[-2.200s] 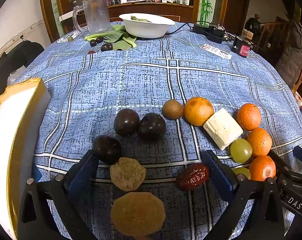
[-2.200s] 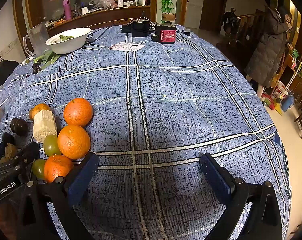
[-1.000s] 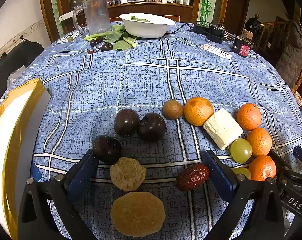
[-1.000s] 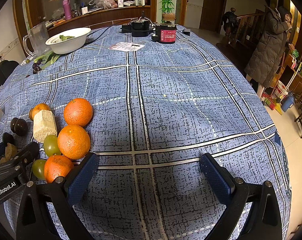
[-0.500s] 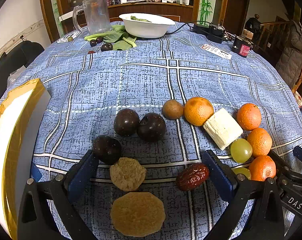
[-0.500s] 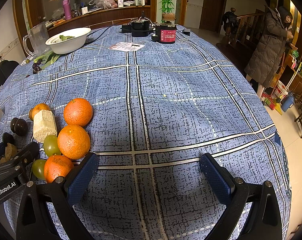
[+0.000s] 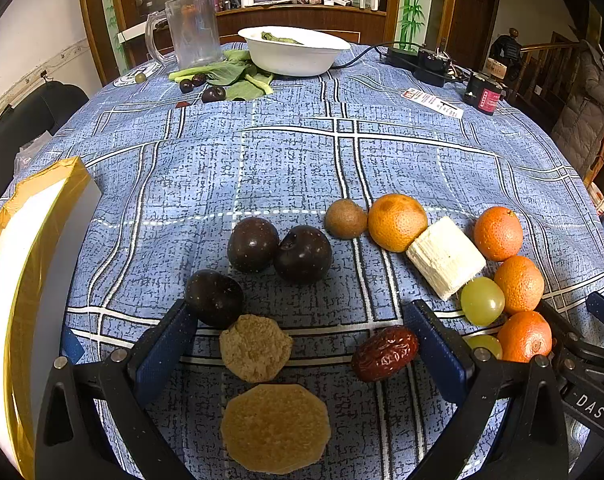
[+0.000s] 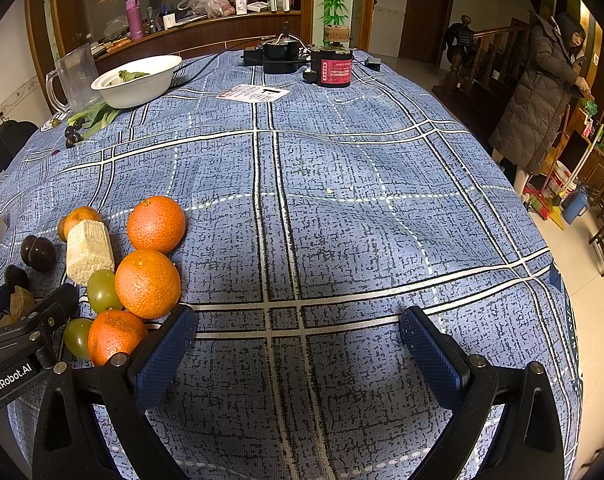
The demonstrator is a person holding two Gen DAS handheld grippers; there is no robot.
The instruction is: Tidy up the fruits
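My left gripper (image 7: pixel 302 336) is open and empty, low over the blue cloth. Between its fingers lie a brown crumbly disc (image 7: pixel 255 347) and a red date (image 7: pixel 384 353); a larger tan disc (image 7: pixel 275 427) lies nearer me. Three dark plums (image 7: pixel 302 253) sit just beyond, then a kiwi (image 7: pixel 345 218), several oranges (image 7: pixel 397 221), a white block (image 7: pixel 445 257) and two green grapes (image 7: pixel 482 300). My right gripper (image 8: pixel 298 336) is open and empty over bare cloth, with the oranges (image 8: pixel 147 283) at its left finger.
A white foam box with yellow tape (image 7: pixel 18 280) stands at the left table edge. At the far side are a white bowl (image 7: pixel 294 51), a clear jug (image 7: pixel 192 30), green leaves with small dark fruits (image 7: pixel 230 78), a paper slip (image 8: pixel 254 93) and a red-black device (image 8: pixel 334 66). A person (image 8: pixel 542 92) stands right.
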